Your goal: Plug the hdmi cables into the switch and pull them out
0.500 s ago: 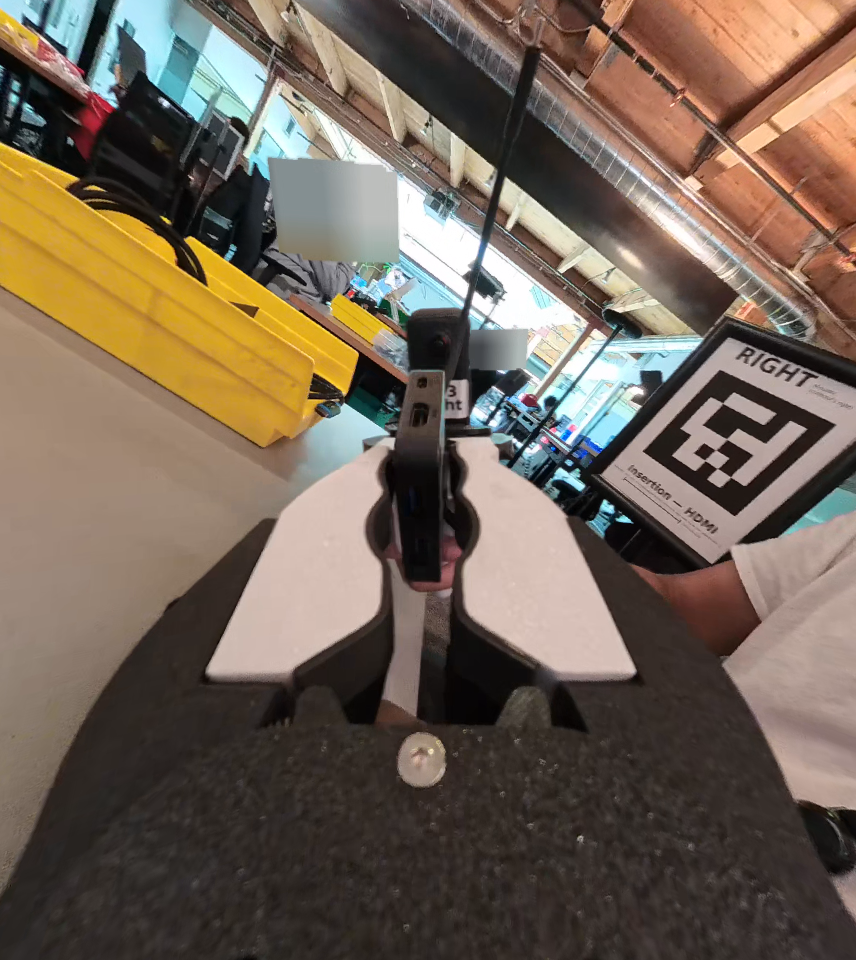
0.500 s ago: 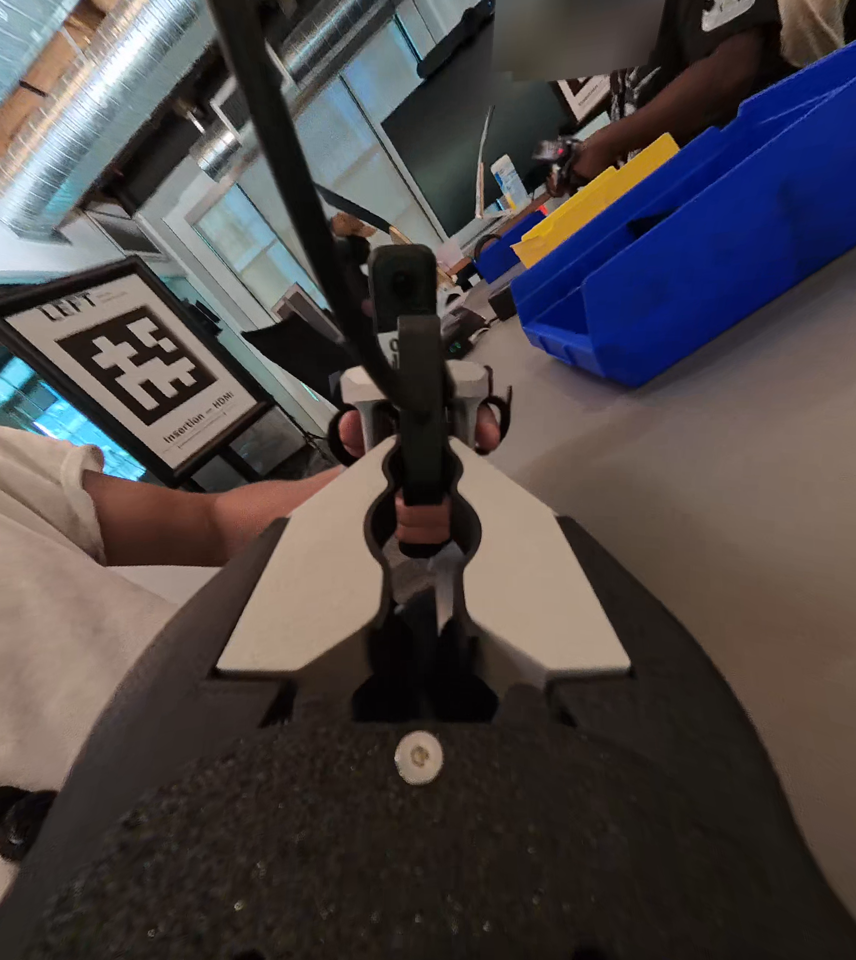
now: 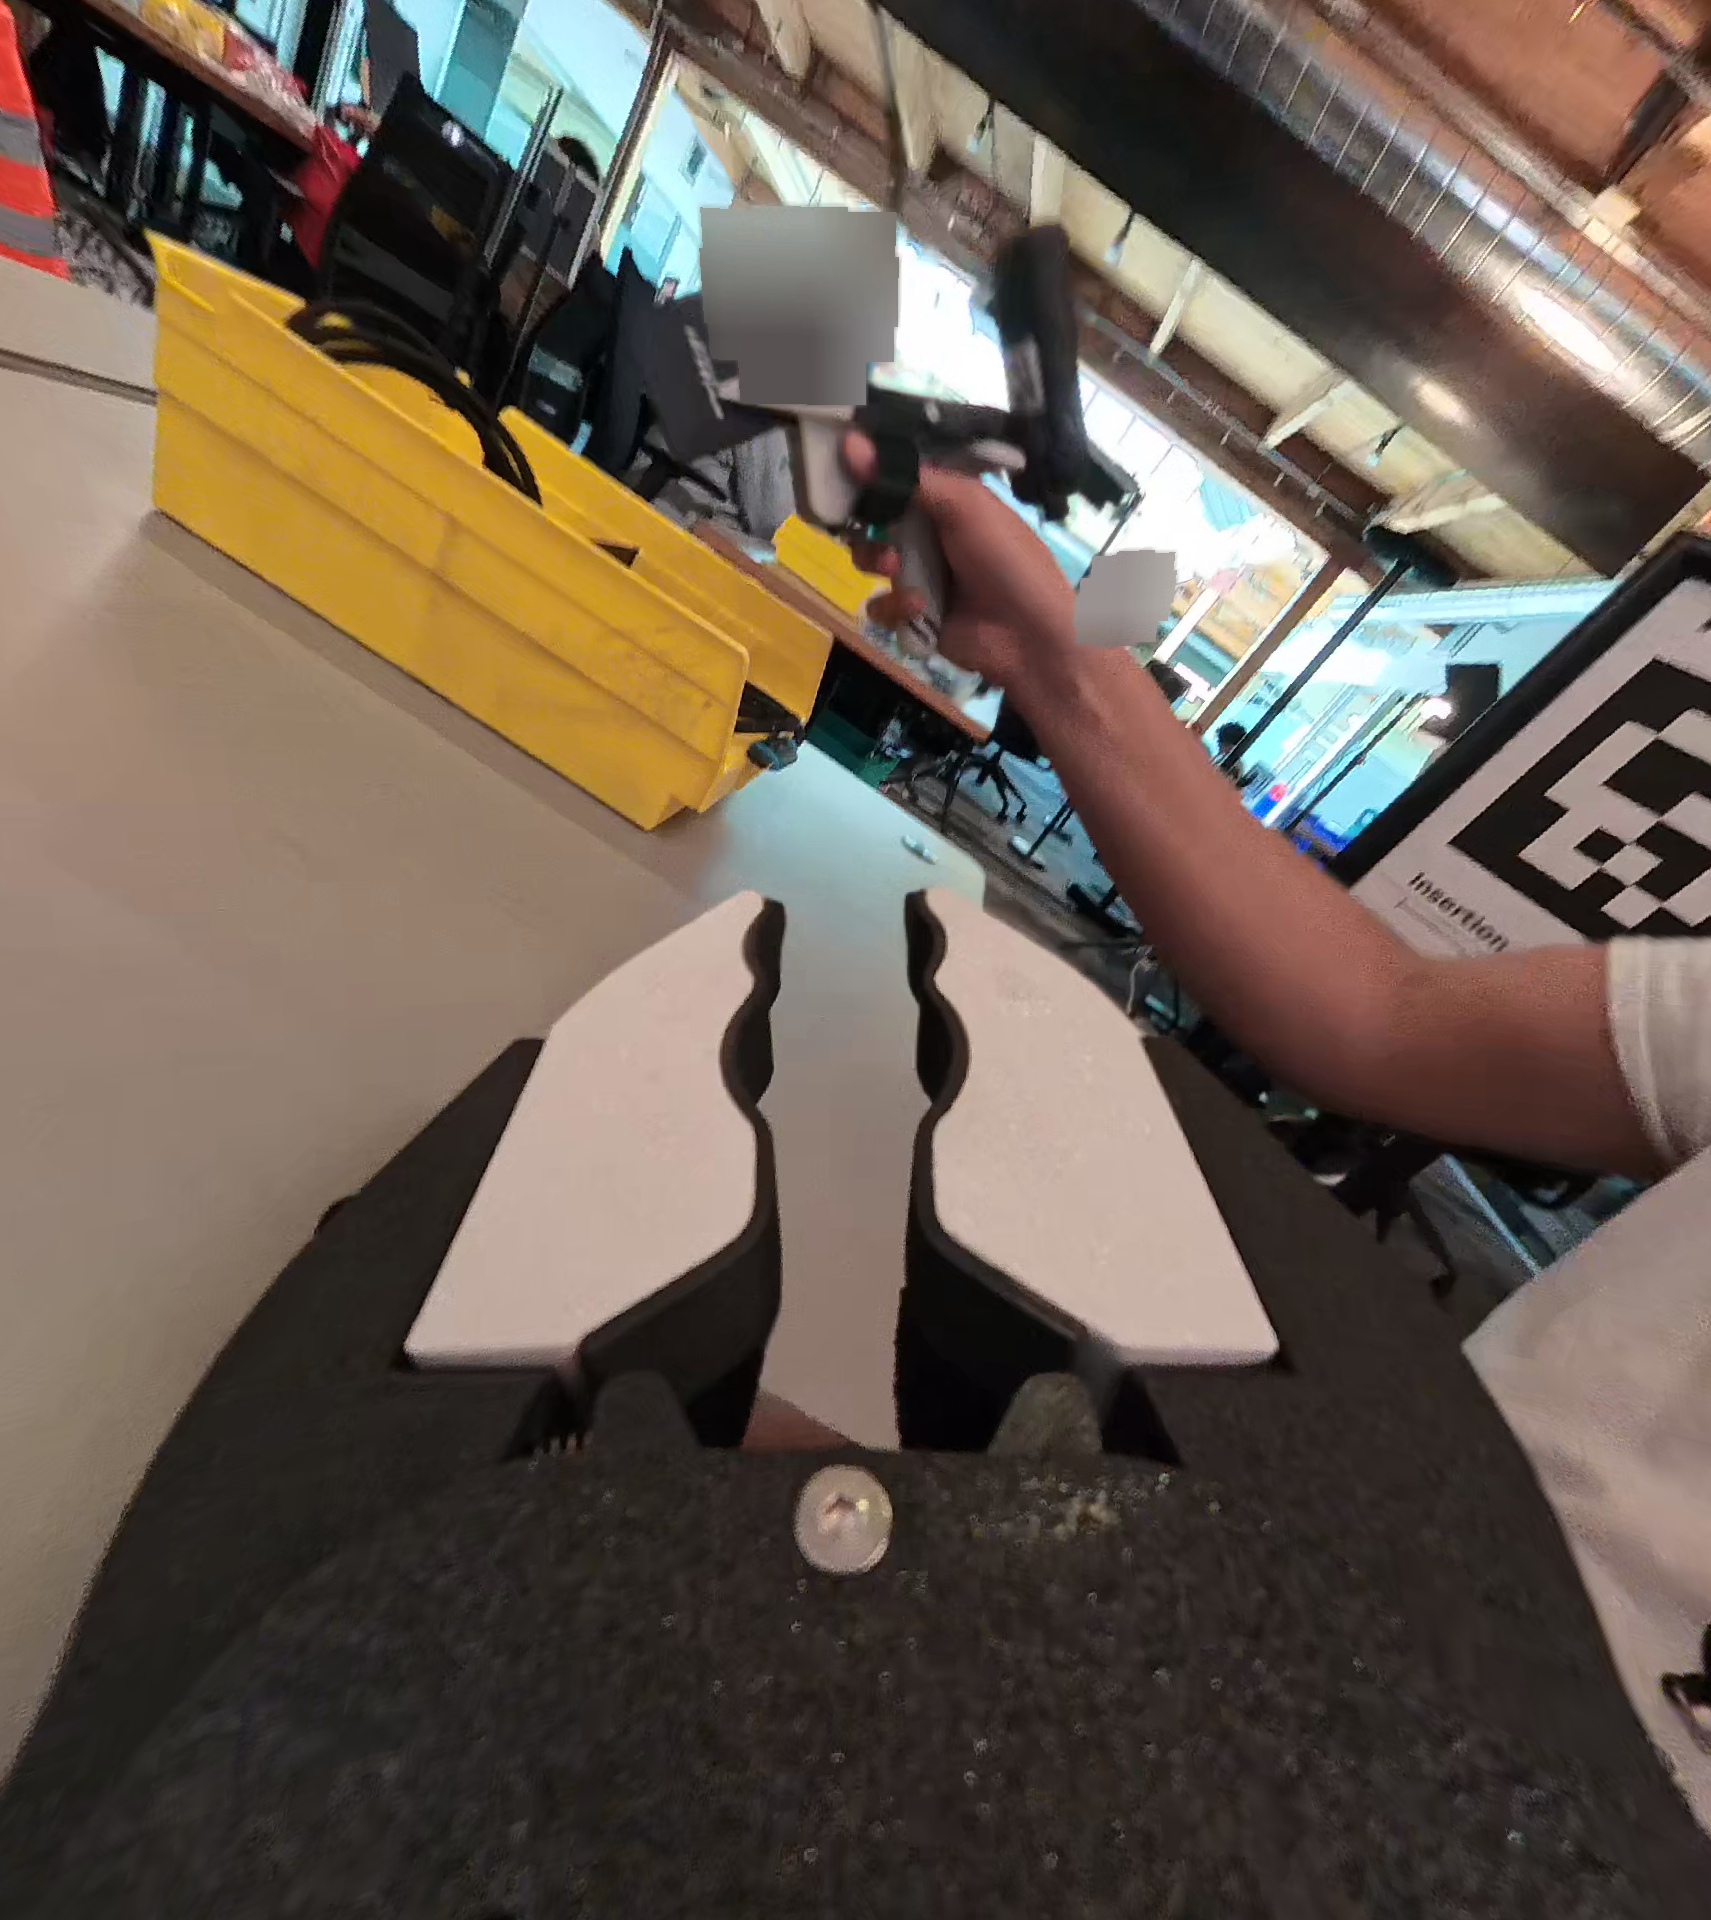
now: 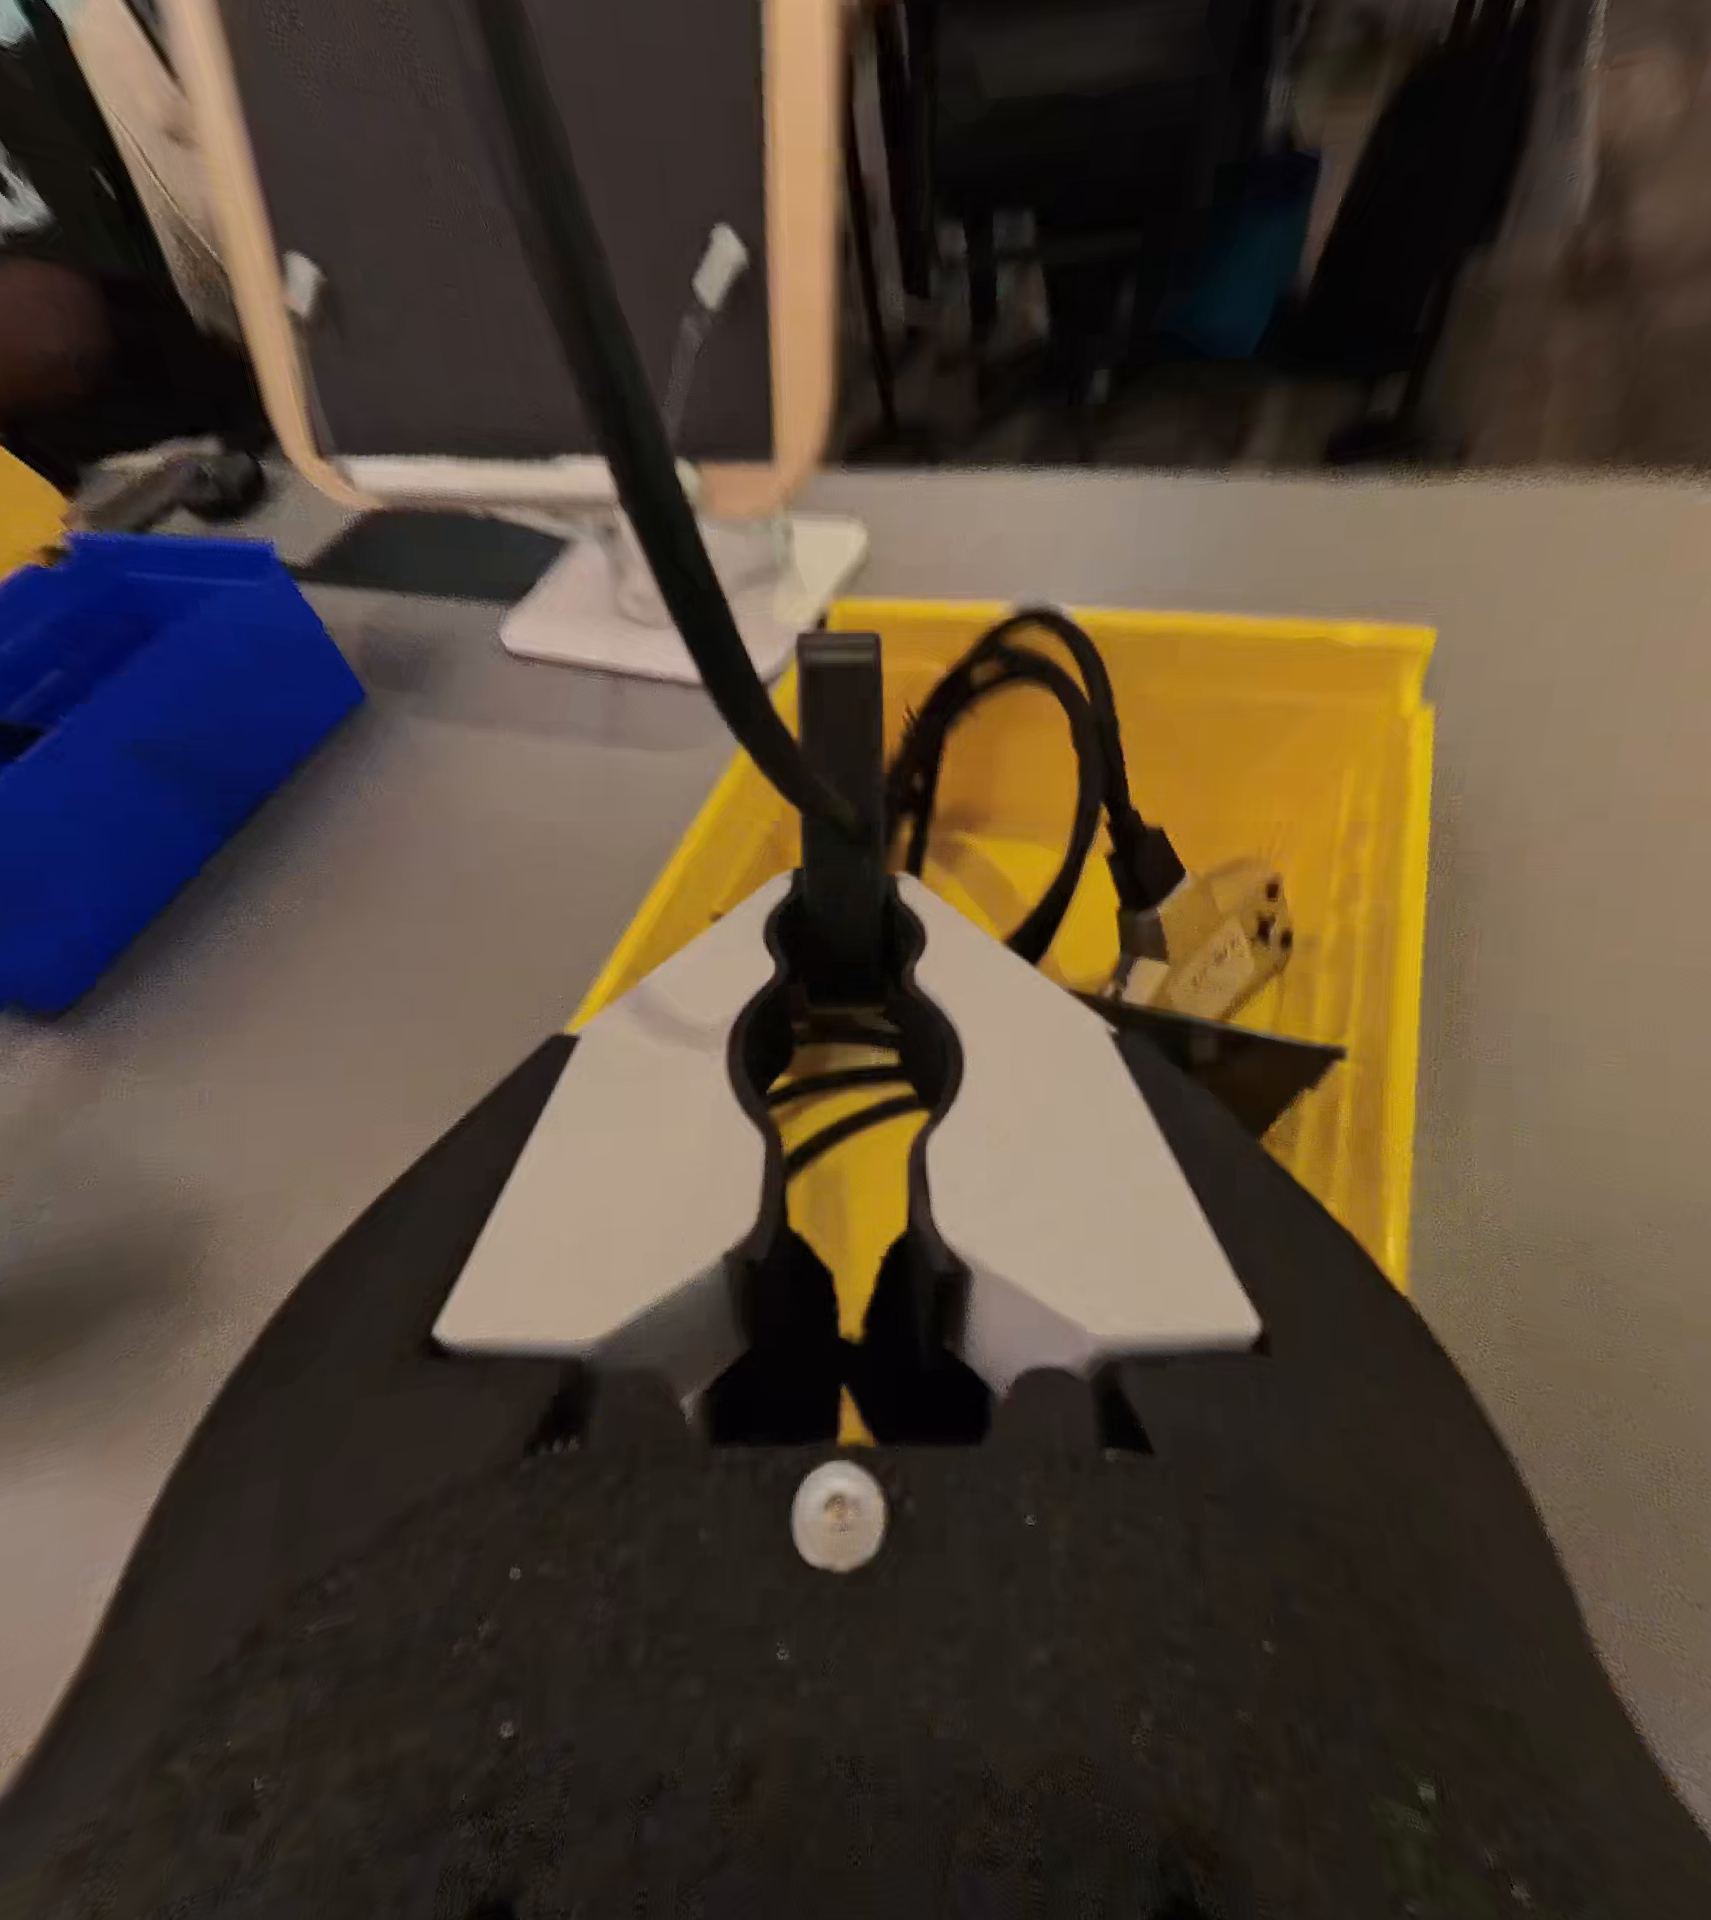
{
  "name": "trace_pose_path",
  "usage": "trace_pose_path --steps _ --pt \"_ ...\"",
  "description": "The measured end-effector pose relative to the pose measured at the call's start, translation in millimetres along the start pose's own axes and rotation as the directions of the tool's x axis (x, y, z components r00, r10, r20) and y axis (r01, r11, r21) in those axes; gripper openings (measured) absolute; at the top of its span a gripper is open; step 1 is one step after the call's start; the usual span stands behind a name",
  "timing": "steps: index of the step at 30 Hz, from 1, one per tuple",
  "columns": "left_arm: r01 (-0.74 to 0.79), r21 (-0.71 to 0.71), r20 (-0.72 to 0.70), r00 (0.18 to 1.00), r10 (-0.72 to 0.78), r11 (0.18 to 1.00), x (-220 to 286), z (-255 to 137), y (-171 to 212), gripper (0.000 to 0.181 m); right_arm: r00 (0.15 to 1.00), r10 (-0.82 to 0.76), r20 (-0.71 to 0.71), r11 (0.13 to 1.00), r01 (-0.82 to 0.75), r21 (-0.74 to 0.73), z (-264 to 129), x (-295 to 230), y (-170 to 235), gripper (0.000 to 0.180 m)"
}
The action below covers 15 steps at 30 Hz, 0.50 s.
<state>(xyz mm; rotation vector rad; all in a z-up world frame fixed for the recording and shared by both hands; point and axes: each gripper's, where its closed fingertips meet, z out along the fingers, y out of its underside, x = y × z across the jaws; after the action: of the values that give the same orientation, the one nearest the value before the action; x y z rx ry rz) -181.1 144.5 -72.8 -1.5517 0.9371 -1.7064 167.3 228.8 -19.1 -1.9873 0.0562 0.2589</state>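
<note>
1. Claw on the left (image 3: 843,914) is now standing wide and empty above the bare desk (image 3: 207,935); half a second ago it was clamping the black switch, so it is letting go of its share of the job.
2. Right claw (image 4: 840,894) is gripping narrowly on a black plug piece (image 4: 835,727), whose cable (image 4: 622,416) is rising up and away out of view.
3. It is swinging from facing the left claw to hanging over the yellow bin (image 4: 1350,831) near the desk's far edge, where coiled cables (image 4: 1069,727) are lying.
4. Whether the switch is riding along on that plug piece I cannot tell; it is showing nowhere on the desk.
5. Judging by this, the plug-and-pull round is ending and the right claw is carrying its load to the bin.
</note>
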Motion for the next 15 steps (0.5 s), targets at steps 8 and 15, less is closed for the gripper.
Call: trace_pose_path --steps 8,15 --pt "-0.035 -0.072 -0.010 0.999 0.034 0.997 0 11 17 0.022 0.963 0.264 0.056 0.933 -0.240 -0.269 96 14 27 0.013" --pt "-0.049 -0.077 0.020 0.999 0.050 0.996 -6 2 18 0.022 0.995 -0.040 -0.094 0.848 -0.016 -0.530 132 46 47 0.013"
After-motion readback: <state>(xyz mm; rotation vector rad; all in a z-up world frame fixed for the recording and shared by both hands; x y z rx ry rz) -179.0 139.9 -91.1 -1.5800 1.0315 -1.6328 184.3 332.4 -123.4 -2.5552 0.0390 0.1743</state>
